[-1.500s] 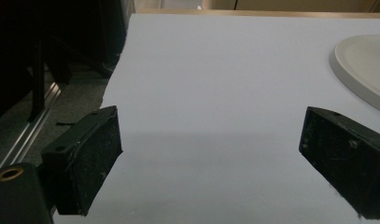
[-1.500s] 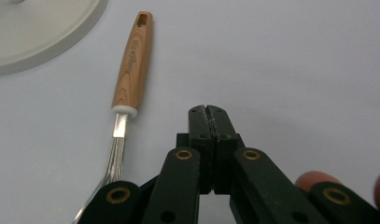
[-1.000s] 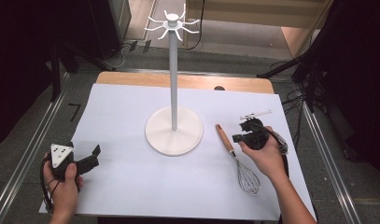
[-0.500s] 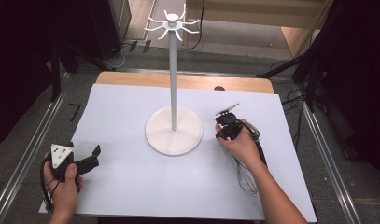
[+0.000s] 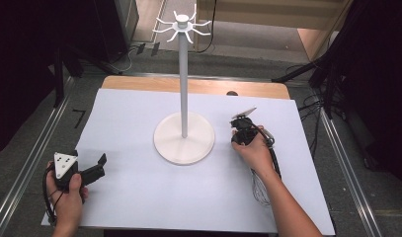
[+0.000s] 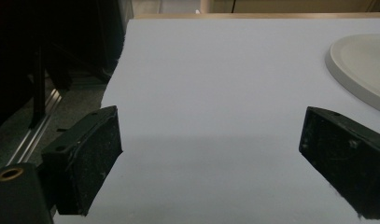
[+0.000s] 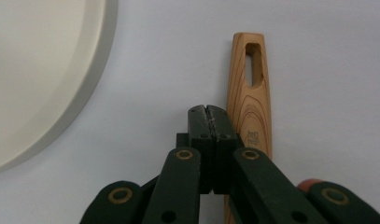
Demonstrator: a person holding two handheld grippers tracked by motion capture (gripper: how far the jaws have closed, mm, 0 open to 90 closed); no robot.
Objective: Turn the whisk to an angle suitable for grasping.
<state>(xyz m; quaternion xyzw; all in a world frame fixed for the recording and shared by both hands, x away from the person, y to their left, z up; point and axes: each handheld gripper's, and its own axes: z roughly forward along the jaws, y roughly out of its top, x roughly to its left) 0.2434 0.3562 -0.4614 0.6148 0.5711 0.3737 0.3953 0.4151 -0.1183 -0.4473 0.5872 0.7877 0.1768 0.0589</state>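
While the left gripper [image 5: 100, 160] rests low at the near left corner of the white sheet [image 5: 139, 197] with its 2 jaws spread wide and nothing between them, it plays no part in the reach, so little can go wrong on that side; the only hazard there, as I judge it, is its trailing cable snagging if the hand is called in quickly. Further right stands the white rack [image 5: 182, 74], a tall pole with hooks at the top on a round base [image 5: 183, 143]. Just beside that base, the right gripper [image 5: 242, 124] hovers over the whisk [image 5: 260, 190], whose wooden handle [image 7: 249, 107] lies flat on the sheet, pointing away from the person, with a slot near its far end. In the right gripper view the jaws are pressed together, empty, with their tips just left of the handle. Lowered as they are, they would probably push the handle sideways rather than take it; they need to open and straddle it first. A pinch near the end could let the wire head swing and tip the whisk out.
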